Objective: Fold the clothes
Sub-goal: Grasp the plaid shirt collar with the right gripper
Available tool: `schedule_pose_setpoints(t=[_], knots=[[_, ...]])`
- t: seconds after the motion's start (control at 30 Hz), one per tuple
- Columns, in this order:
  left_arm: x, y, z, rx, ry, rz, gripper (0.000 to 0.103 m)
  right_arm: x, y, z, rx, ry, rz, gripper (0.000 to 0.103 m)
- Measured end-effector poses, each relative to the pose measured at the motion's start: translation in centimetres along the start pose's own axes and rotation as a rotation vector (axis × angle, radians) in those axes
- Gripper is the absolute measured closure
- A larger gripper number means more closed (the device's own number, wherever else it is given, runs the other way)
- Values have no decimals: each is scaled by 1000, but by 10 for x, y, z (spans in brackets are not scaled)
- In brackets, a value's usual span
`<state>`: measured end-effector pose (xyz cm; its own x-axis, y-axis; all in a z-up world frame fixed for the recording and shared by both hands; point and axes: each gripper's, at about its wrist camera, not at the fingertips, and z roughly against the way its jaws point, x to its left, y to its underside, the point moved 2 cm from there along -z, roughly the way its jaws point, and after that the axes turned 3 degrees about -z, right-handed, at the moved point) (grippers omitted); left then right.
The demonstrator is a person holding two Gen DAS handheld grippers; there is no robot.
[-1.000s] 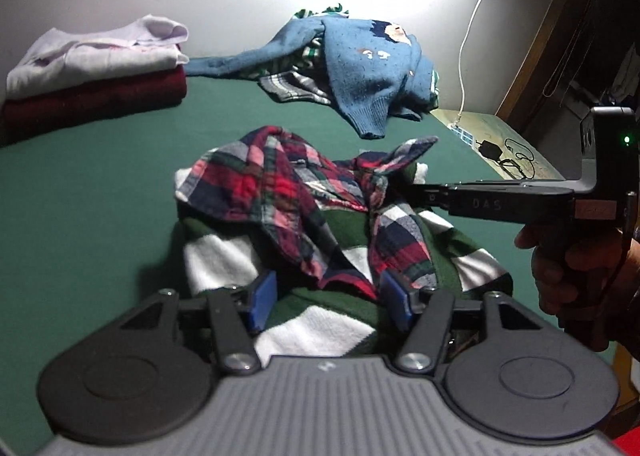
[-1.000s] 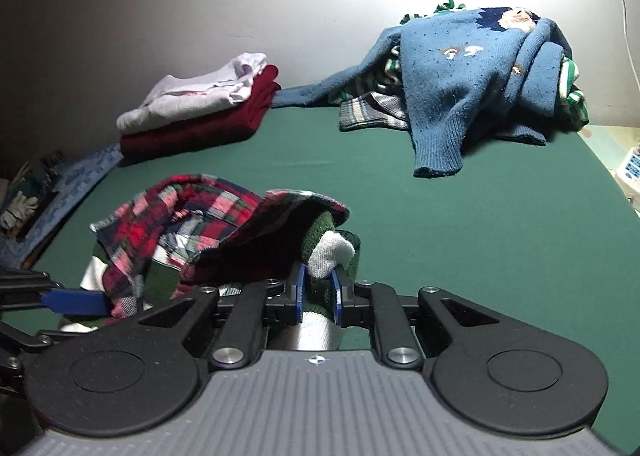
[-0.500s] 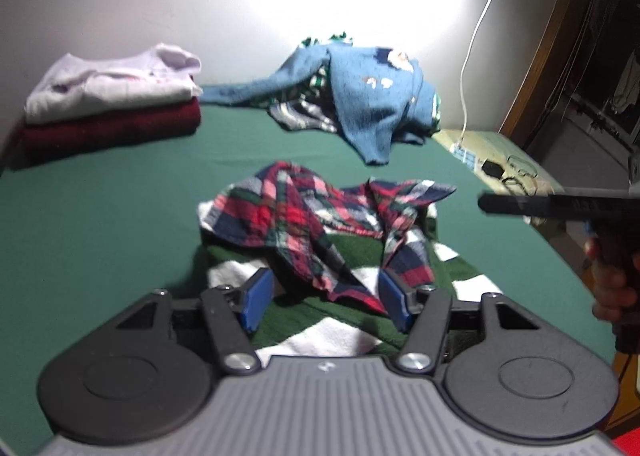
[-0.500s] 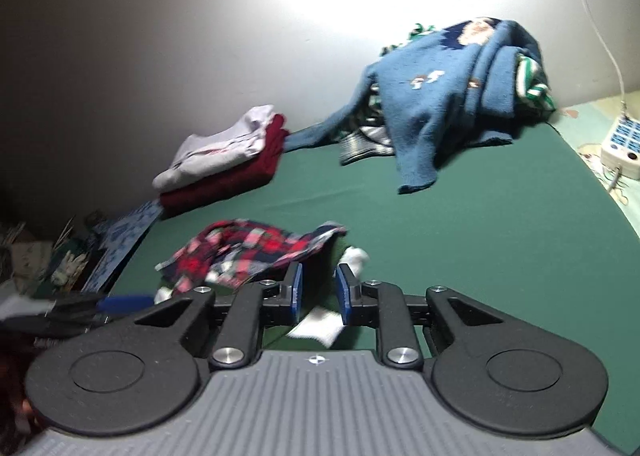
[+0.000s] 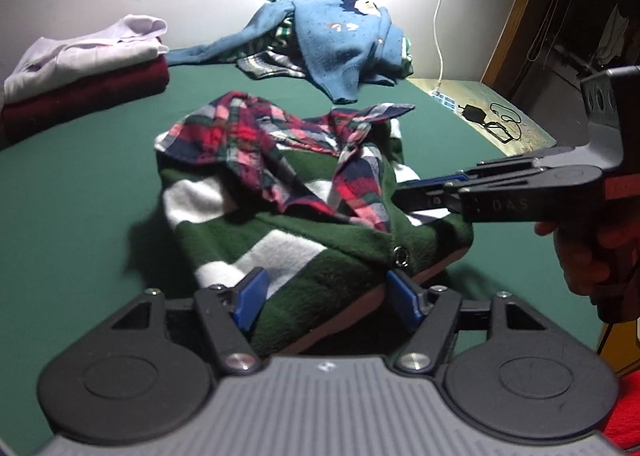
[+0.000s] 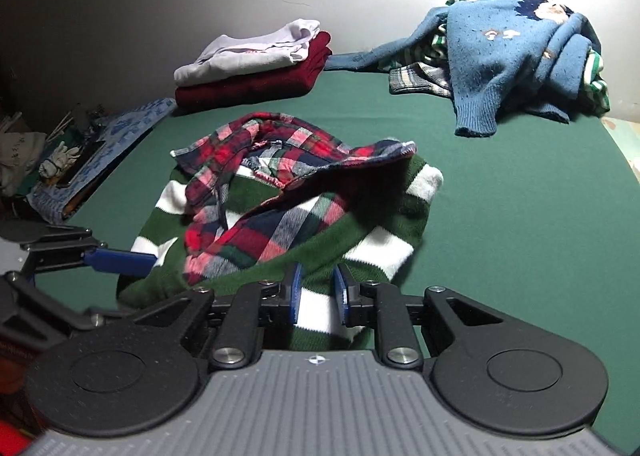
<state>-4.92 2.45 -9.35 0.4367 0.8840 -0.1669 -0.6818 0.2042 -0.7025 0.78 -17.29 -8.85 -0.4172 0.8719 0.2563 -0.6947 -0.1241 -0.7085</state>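
Note:
A green and white striped sweater (image 5: 320, 252) with a red plaid collar (image 5: 276, 144) lies bunched on the green table (image 5: 72, 192). My left gripper (image 5: 326, 296) is open, its blue pads either side of the sweater's near hem. My right gripper (image 6: 318, 292) is narrowly open, with a striped edge of the sweater (image 6: 316, 312) between its pads. The right gripper also shows in the left wrist view (image 5: 432, 190) at the sweater's right side. The left gripper's blue finger shows in the right wrist view (image 6: 120, 260) at the sweater's left side.
A folded stack of a white garment on a dark red one (image 5: 84, 76) sits at the back left. A heap with a blue sweater (image 5: 340, 40) lies at the back. A white cable (image 5: 440, 16) and a charger (image 5: 474, 112) are to the right. Clutter (image 6: 60, 164) lies beyond the table's left edge.
The right gripper lifted away and opened half a second ago, then came back low to the sweater's edge. The sweater now lies more bunched and closer to both grippers.

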Motion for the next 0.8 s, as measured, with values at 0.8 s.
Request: schedule_pose_setpoints(t=[0.8], knots=[[-4, 2, -7, -5, -30, -100, 18, 98, -8, -26, -55, -78, 442, 83]])
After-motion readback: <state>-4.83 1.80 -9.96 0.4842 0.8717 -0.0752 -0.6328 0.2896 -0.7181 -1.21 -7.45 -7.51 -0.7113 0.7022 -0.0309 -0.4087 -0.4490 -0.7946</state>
